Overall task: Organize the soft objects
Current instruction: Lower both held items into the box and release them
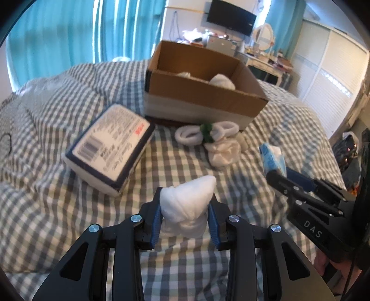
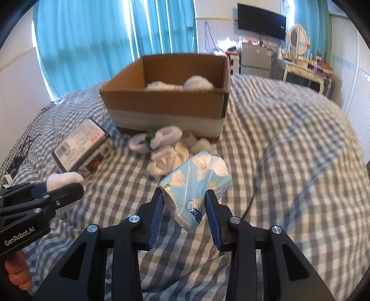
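The left gripper (image 1: 186, 208) is clamped on a white rolled sock (image 1: 187, 203), its blue pads (image 1: 156, 222) pressing both sides of the bundle, which sticks up between the fingers above the checked bedspread (image 1: 69, 196). The right gripper (image 2: 185, 203) is closed on a blue-and-white tissue pack (image 2: 196, 183), gripping its lower end while the rest tilts up and away from the fingers; no earlier view is at hand to compare. In the left wrist view the right gripper shows at the right edge with the tissue pack in its tips, clear of the bed; in the right wrist view the left gripper shows at the left edge with the sock at its tips, and fingers (image 2: 17, 275) of the person's hand wrap its handle. Ahead of both, on the bedspread, lies a loose heap of white socks (image 1: 222, 148), with two white loops (image 1: 187, 135) and a bit of green (image 1: 207, 132) among them, just in front of an open cardboard box (image 1: 201, 97). The box sits on the bed and already holds a few white soft things (image 1: 222, 81). To the left of the heap lies a large wrapped tissue block (image 1: 111, 143) with a barcode and print on top, tilted on the rumpled cover. Behind the bed hang blue curtains (image 2: 92, 41); a dark screen (image 2: 261, 20) is on the far wall above a cluttered dresser (image 2: 300, 62) with a round mirror (image 2: 297, 38).
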The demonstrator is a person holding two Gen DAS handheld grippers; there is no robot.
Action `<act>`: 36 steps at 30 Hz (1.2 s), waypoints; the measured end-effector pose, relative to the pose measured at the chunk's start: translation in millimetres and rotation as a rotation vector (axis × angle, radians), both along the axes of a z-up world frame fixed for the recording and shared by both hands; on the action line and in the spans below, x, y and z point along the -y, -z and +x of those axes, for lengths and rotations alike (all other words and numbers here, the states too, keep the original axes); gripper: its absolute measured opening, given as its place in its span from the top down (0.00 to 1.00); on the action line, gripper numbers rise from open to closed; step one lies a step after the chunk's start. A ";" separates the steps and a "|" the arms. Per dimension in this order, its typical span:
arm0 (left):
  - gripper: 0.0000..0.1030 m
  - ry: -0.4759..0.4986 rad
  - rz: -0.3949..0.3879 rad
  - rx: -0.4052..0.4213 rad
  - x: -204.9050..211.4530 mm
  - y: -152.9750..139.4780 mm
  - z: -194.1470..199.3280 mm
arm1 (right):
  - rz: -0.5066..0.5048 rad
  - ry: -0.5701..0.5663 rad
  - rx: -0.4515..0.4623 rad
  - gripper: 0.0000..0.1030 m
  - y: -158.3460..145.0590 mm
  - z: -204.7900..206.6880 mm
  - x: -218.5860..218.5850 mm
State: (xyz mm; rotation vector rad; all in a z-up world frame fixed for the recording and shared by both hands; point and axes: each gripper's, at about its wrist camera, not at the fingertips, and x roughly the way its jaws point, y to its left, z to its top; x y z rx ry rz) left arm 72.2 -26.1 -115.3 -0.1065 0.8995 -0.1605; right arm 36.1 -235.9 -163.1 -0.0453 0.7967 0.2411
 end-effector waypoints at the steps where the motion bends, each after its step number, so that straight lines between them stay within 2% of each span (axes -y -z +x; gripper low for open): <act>1: 0.67 0.004 0.007 0.005 1.2 -3.8 -0.1 | 0.004 -0.010 0.010 0.65 -6.3 0.7 -2.9; 9: 0.67 0.018 0.043 0.076 4.5 -52.7 25.9 | -0.015 -0.076 0.141 0.65 -75.4 19.0 -9.3; 16: 0.67 0.029 0.010 0.145 1.5 -95.8 78.3 | -0.025 -0.123 0.252 0.65 -142.8 69.8 -24.6; 20: 0.67 0.049 0.007 0.185 -1.0 -108.9 117.8 | -0.033 -0.163 0.283 0.65 -163.6 105.8 -38.2; 26: 0.67 0.052 0.054 0.209 1.4 -105.6 167.6 | -0.050 -0.176 0.272 0.65 -159.4 160.0 -51.1; 29: 0.67 0.052 0.079 0.210 6.5 -93.7 190.3 | -0.052 -0.163 0.246 0.65 -142.4 186.5 -50.5; 36: 0.67 0.102 0.114 0.148 27.0 -47.0 225.1 | -0.055 -0.148 0.159 0.65 -93.7 239.4 -42.4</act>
